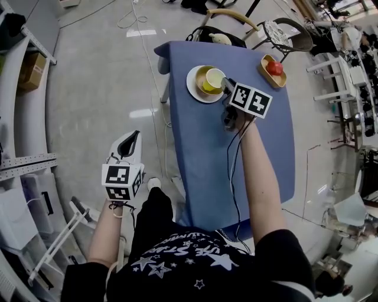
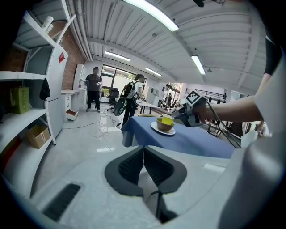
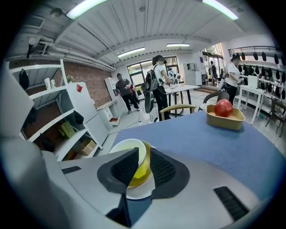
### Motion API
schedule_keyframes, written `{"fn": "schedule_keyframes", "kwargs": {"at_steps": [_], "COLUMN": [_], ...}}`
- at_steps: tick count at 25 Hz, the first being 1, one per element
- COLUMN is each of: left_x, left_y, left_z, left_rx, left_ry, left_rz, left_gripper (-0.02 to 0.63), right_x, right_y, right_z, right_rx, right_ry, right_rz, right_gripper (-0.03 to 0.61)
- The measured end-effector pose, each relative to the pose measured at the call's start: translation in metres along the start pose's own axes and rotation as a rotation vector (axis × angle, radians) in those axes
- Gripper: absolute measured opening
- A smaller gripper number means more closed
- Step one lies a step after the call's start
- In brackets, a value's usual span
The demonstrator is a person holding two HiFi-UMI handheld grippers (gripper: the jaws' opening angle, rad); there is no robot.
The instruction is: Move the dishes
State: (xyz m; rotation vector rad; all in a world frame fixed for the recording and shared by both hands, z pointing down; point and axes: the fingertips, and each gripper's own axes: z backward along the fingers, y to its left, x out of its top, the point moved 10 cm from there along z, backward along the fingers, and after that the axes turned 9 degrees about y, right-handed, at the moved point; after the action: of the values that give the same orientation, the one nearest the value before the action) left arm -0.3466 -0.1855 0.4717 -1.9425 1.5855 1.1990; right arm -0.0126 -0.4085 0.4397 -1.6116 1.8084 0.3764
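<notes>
A white plate (image 1: 194, 89) on the blue table (image 1: 207, 165) carries an olive bowl (image 1: 202, 74) with a yellow cup (image 1: 214, 78) inside it. My right gripper (image 1: 225, 84) reaches over the table and is shut on the cup's rim. In the right gripper view the cup (image 3: 142, 172) has its wall pinched between the jaws of that gripper (image 3: 144, 163), above the plate (image 3: 138, 193). My left gripper (image 1: 131, 140) hangs over the floor left of the table, shut and empty (image 2: 144, 156). From there the cup (image 2: 166, 120) and plate (image 2: 156, 129) show far ahead.
A yellow dish (image 1: 273, 69) holding a red apple (image 3: 223, 108) stands at the table's far right corner. Chairs (image 1: 233, 17) stand beyond the far edge. Metal shelving (image 1: 18, 165) lines the left. Several people stand in the background.
</notes>
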Motion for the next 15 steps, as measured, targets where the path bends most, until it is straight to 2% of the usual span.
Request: {"fn": "schedule_keyframes", "kwargs": {"at_steps": [9, 12, 15], "left_x": [-0.001, -0.003, -0.003], "left_y": [0.01, 0.014, 0.015], "left_z": [-0.002, -0.002, -0.001], "left_rx": [-0.019, -0.02, -0.013], "left_ry": [0.022, 0.03, 0.034], "left_rz": [0.005, -0.001, -0.003], "left_gripper": [0.02, 0.021, 0.021], "right_x": [0.007, 0.008, 0.011], "right_y": [0.006, 0.008, 0.011], "right_z": [-0.008, -0.011, -0.011], "right_rx": [-0.006, -0.023, -0.022], "right_ry": [0.065, 0.089, 0.102], "right_rz": [-0.036, -0.044, -0.034], "right_gripper": [0.081, 0.035, 0.031]}}
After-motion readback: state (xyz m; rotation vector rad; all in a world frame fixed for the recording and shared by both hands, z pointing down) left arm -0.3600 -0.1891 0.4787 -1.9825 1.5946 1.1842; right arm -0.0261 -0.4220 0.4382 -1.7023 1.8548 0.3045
